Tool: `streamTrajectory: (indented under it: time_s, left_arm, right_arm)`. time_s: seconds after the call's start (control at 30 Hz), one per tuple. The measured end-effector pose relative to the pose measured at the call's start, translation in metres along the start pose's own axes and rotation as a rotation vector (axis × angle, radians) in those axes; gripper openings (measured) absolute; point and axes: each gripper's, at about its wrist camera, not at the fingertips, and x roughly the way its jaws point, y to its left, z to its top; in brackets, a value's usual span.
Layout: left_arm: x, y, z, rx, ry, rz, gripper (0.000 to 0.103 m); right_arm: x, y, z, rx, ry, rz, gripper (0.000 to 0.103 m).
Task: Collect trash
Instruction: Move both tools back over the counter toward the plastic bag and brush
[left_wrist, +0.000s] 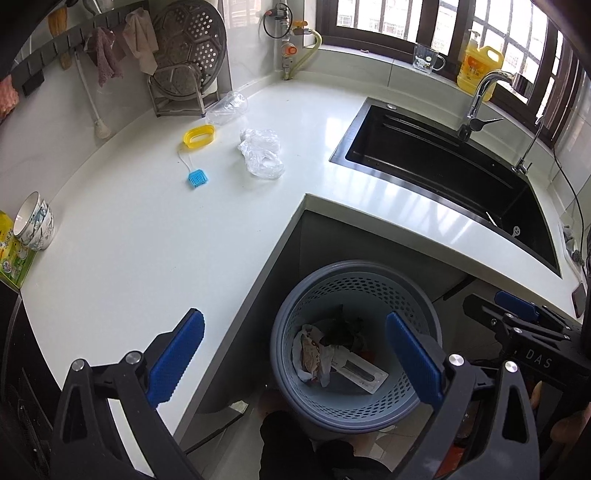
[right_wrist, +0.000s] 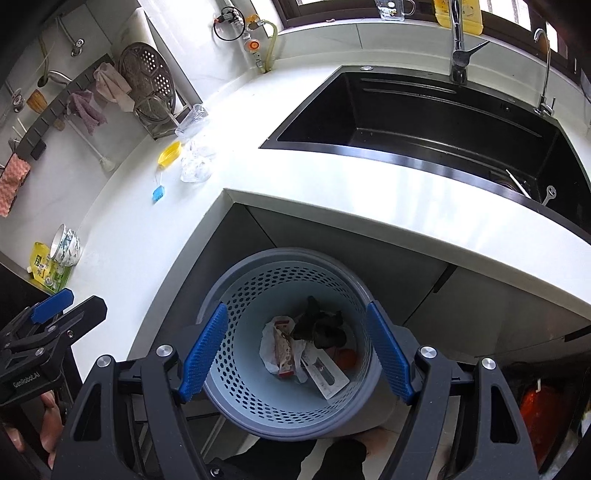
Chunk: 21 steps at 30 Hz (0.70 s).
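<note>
A grey perforated trash basket (left_wrist: 417, 291) stands on the floor under the counter corner; it also shows in the right wrist view (right_wrist: 258, 413). It holds wrappers and dark scraps (right_wrist: 306, 339). On the white counter (left_wrist: 147, 229) lie a crumpled clear plastic bag (left_wrist: 260, 152), a clear plastic cup on its side (left_wrist: 227, 107), a yellow ring (left_wrist: 199, 136) and a small blue brush (left_wrist: 197, 178). My left gripper (left_wrist: 295, 354) is open and empty above the counter edge and basket. My right gripper (right_wrist: 295, 350) is open and empty directly over the basket.
A black sink (left_wrist: 443, 166) with a tap (left_wrist: 480, 99) is set in the counter at right. Stacked bowls (left_wrist: 35, 225) and a yellow-green packet (left_wrist: 11, 254) sit at the counter's left. A rack with steamer plates (left_wrist: 184, 62) stands at the back wall.
</note>
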Motion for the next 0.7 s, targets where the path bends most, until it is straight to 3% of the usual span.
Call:
streamTrajectory:
  time_s: [0.23, 0.5, 0.7]
  left_arm:
    - [-0.003, 0.017, 0.003, -0.025, 0.004, 0.019, 0.097]
    - [-0.004, 0.047, 0.017, -0.043, -0.036, 0.111, 0.097]
    - [0.003, 0.079, 0.034, -0.085, -0.034, 0.124, 0.097]
  right_arm:
    - [-0.001, 0.012, 0.010, -0.034, -0.056, -0.007, 0.073]
    - [0.005, 0.042, 0.033, -0.102, -0.090, -0.017, 0.073]
    - [0.025, 0.066, 0.052, -0.114, -0.033, 0.024, 0.073]
